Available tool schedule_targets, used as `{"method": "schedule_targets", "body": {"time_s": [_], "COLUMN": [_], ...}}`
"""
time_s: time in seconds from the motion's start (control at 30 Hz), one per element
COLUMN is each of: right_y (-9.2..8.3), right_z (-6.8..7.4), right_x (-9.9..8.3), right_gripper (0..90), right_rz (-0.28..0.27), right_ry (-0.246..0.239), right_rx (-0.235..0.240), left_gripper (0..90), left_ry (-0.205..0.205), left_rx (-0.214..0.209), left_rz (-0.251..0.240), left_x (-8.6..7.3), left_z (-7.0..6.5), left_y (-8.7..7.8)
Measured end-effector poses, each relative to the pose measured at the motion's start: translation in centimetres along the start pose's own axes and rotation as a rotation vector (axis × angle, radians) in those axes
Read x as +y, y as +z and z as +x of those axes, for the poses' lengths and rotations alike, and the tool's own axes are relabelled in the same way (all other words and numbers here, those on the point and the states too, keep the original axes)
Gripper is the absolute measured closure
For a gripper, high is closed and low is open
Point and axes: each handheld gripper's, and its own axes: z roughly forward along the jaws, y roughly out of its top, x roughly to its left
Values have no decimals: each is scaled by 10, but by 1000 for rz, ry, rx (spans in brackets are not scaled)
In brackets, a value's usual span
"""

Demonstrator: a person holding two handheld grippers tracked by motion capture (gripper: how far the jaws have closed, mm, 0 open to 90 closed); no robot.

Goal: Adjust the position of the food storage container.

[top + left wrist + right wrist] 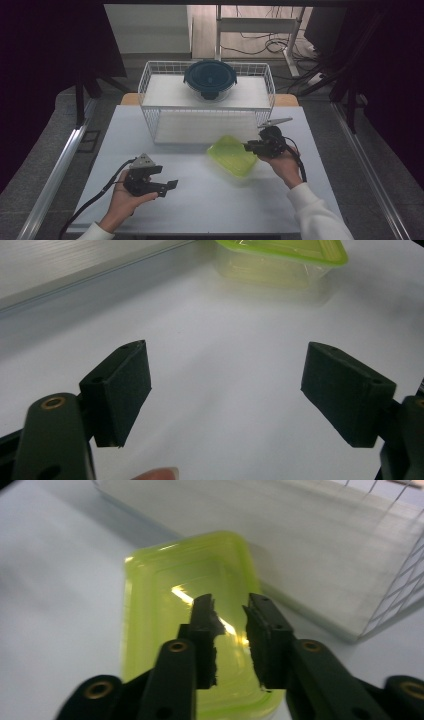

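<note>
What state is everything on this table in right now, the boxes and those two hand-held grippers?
Green-lidded container: lid on, flat on the table, in front of the rack.
Round dark-lidded container: lid on, upright on the wire rack.
Left gripper: jaws wide open, holding nothing.
Right gripper: jaws narrowed over the green lid; a small gap shows between them.

A lime-green lidded container [232,155] lies on the white table [200,200]; a dark-blue-lidded bowl [210,79] tops the white wire rack [150,80].

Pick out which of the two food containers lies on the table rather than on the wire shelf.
The green-lidded container, beside the right gripper. The round dark-lidded container sits up on the wire shelf.
</note>
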Motion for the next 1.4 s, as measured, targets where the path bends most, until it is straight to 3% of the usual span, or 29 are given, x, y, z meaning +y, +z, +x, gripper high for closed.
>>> {"method": "schedule_targets", "body": {"time_s": [0.17, 0.37, 0.47, 0.5, 0.7, 1.4], "right_y": [20, 42, 49, 50, 57, 83], "right_z": [-9, -20, -19, -17, -12, -5], "right_x": [16, 30, 30, 30, 29, 25], "right_gripper": [879, 886, 886, 886, 887, 887], "right_rz": [22, 64, 42, 35, 44, 150], "right_ry": [-74, -119, -189, -187, -187, -306], "right_rx": [-81, -145, -196, -202, -184, -208], "left_gripper": [194, 198, 199, 199, 200, 201], "left_ry": [-6, -11, -12, -14, -14, -12], "left_rx": [2, 0, 5, 4, 1, -2], "left_rz": [8, -5, -14, -17, -14, -14], "left_x": [-1, -2, -2, -2, -3, -2], "left_z": [1, 3, 4, 4, 4, 4], "left_y": [1, 0, 0, -1, 0, -1]}}
